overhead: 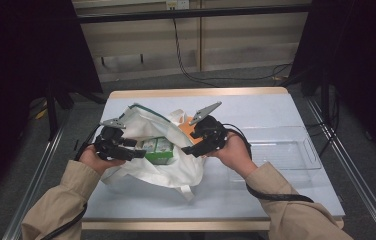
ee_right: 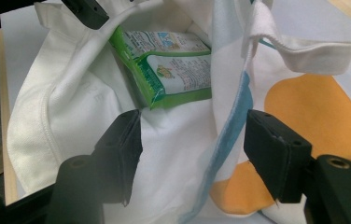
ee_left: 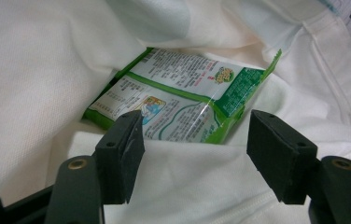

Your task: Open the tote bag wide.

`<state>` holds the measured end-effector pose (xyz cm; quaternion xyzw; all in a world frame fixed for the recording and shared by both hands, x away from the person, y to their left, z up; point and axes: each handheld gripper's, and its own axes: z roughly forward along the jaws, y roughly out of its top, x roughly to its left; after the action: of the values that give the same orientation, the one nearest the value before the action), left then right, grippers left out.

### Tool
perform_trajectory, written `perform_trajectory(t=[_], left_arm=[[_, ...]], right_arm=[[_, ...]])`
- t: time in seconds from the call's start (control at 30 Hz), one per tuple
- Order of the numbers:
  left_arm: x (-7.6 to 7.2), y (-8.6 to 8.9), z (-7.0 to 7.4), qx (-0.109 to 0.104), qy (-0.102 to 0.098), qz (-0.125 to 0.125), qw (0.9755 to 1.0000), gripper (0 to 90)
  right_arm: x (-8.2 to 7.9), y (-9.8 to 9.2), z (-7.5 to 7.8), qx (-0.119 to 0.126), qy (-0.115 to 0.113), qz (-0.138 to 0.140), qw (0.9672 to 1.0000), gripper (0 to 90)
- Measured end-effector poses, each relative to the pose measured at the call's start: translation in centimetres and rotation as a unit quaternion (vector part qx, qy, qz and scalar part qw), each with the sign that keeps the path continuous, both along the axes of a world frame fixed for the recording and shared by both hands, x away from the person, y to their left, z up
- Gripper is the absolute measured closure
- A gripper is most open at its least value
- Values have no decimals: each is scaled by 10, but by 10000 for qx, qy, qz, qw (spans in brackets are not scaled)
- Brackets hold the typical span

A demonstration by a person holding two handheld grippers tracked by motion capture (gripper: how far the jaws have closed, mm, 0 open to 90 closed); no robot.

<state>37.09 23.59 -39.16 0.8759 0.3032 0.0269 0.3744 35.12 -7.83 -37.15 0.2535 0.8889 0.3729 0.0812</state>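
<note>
Two grippers at bag (overhead: 141,172) mouth, pkt (overhead: 157,150) inside.

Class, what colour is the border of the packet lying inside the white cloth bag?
Green, around a white printed face; the packet shows best in the left gripper view.

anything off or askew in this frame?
Nothing is spilled or damaged. The white tote bag lies slumped and rumpled on the table, the green packet tilted inside its open mouth.

Matt white cloth bag (overhead: 146,170), glossy green plastic packet (ee_left: 183,100), clear plastic tray (overhead: 286,150)
</note>
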Motion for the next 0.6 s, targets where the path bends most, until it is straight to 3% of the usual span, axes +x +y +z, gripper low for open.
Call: perform_trajectory(t=[0.27, 0.37, 0.47, 0.6], left_arm=[[-5, 6, -8, 108, 24, 64, 9999, 388], [-6, 7, -9, 109, 51, 52, 9999, 405], [-6, 7, -10, 117, 65, 24, 9999, 419], [-7, 7, -10, 115, 40, 17, 9999, 445]], right_arm=[[2, 5, -7, -65, 2, 93, 9999, 384], [3, 4, -9, -96, 46, 97, 9999, 461], [4, 4, -8, -211, -74, 76, 9997, 593], [9, 3, -10, -201, -3, 87, 9998, 729]])
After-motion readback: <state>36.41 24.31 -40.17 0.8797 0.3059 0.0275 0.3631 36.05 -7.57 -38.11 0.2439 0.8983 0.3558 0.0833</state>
